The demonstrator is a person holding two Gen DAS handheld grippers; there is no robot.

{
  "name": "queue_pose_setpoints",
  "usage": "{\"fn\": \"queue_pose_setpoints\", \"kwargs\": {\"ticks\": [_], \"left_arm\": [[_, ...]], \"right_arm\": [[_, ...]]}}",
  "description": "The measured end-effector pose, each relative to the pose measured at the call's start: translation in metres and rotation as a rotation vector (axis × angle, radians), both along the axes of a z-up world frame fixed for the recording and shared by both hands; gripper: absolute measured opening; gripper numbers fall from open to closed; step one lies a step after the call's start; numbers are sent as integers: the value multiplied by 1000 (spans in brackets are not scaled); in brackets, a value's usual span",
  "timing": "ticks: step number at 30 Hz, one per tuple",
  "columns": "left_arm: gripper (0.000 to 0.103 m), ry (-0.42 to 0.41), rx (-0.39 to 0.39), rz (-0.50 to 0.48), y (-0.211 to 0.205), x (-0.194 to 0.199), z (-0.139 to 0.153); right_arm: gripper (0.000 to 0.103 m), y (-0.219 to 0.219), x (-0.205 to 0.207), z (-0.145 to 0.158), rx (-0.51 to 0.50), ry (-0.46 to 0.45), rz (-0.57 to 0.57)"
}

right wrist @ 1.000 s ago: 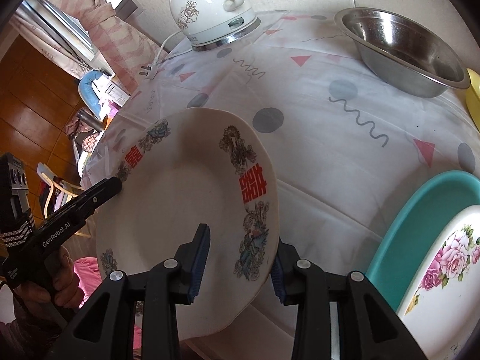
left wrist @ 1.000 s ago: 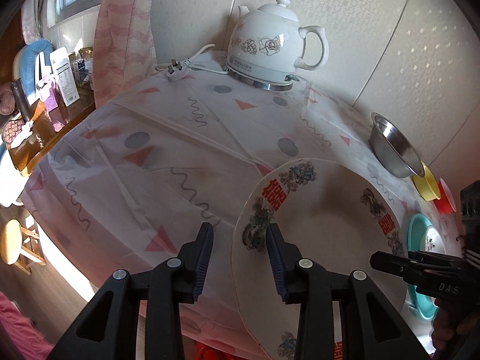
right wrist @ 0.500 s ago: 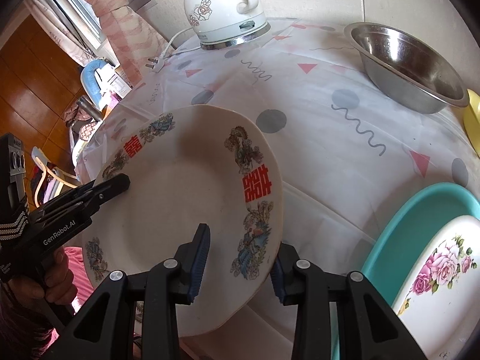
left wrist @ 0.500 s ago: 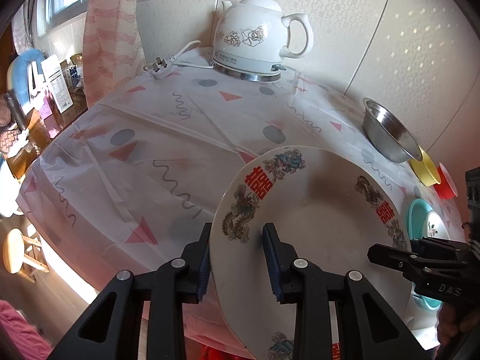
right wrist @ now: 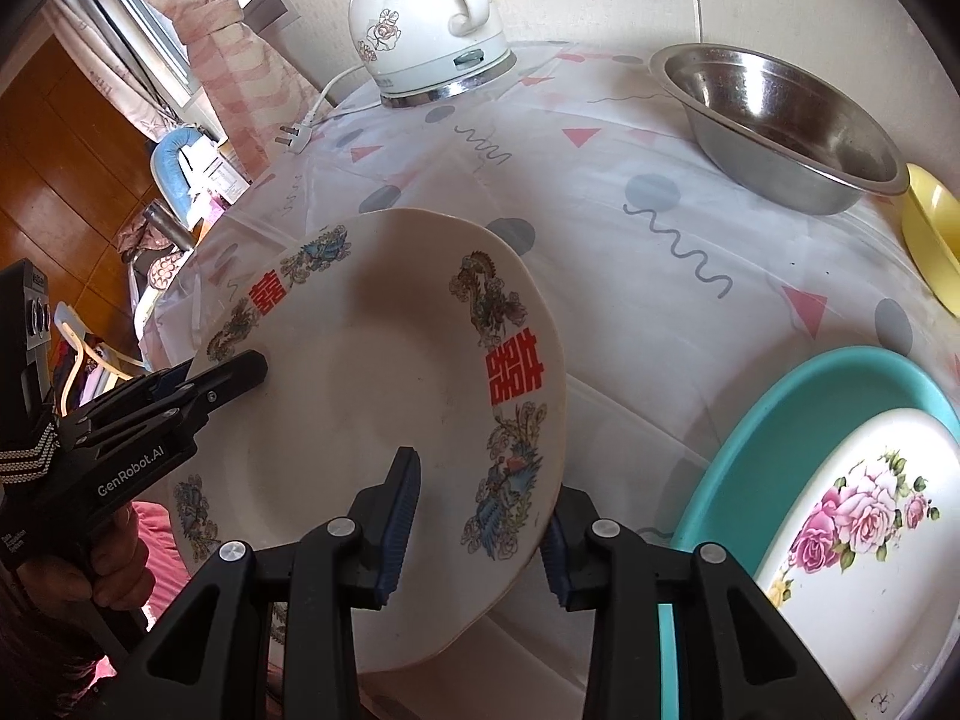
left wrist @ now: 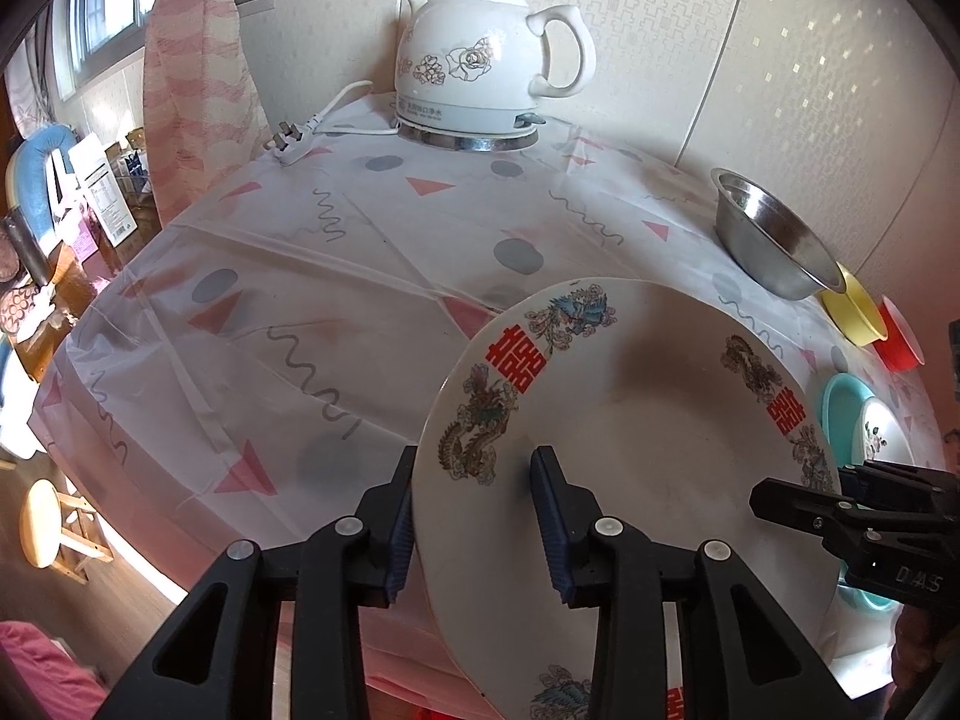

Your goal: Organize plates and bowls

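Large plate (left wrist: 630, 468) held off tabletop (left wrist: 360, 276), tilted. Left gripper (left wrist: 474, 510) jaws clamped on plate's left rim; right gripper (right wrist: 480, 516) jaws clamped on opposite rim.

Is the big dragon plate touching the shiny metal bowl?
Apart. In the right wrist view, patterned tablecloth shows plainly between the dragon plate and the metal bowl.
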State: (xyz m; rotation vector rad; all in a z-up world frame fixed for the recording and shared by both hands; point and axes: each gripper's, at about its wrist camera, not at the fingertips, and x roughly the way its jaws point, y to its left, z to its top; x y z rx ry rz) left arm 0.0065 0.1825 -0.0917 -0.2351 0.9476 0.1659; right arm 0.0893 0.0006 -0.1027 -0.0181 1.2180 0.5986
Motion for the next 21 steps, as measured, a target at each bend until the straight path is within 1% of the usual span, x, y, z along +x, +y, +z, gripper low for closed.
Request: {"fn": "queue_pose_setpoints", "kwargs": {"ticks": [6, 12, 16, 21], "left_arm": [[35, -34, -23, -37, -9, -5, 8], [34, -61, -20, -64, -17, -4, 14], [34, -89, -10, -81, -21, -4, 24], [34, -123, 2, -120, -32, 0, 37]], "right_arm": [[37, -12, -5, 12, 1, -42, 0], [37, -23, -8, 16, 6, -55, -14], [37, -26, -10, 23, 4, -82, -21], [37, -40, -12, 34, 23, -97, -60]]}}
